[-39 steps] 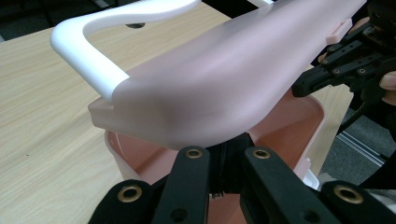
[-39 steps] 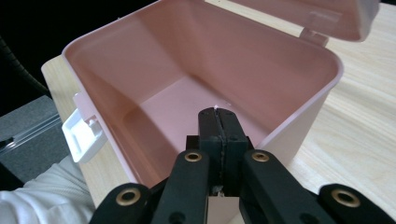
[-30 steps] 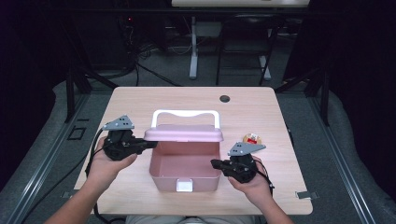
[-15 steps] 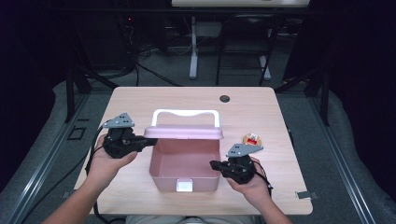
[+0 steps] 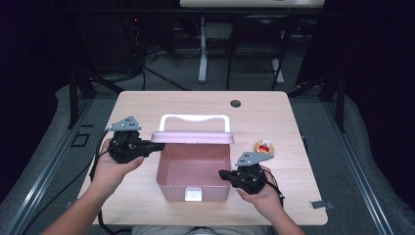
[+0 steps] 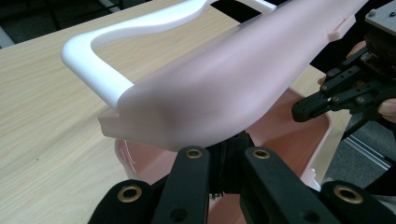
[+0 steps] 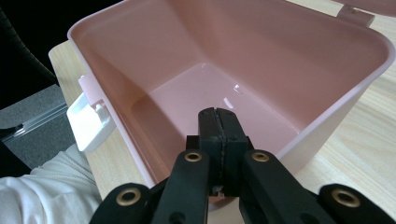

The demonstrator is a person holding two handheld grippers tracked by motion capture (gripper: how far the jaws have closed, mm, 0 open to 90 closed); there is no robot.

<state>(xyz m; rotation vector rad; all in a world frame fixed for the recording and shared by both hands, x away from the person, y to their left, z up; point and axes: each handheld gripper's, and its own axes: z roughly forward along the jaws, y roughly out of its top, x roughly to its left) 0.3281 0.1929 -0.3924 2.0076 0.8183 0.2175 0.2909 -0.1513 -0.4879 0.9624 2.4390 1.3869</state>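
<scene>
Pink plastic box (image 5: 171, 191), near the 6 o'clock edge of the table (image 5: 274, 112), is shown with its lid (image 5: 192, 137) raised along the 12 o'clock rim, barely changed from a second ago. The lid seems to be propped on the left gripper (image 5: 155, 147), jaws closed together, at 9 o'clock. The right gripper (image 5: 222, 174), likewise closed and empty, is set at the 4 o'clock rim, so opening is judged complete.

high: above, looking forward-down | gripper views: close along jaws (both share pink box (image 5: 193, 169))
</scene>
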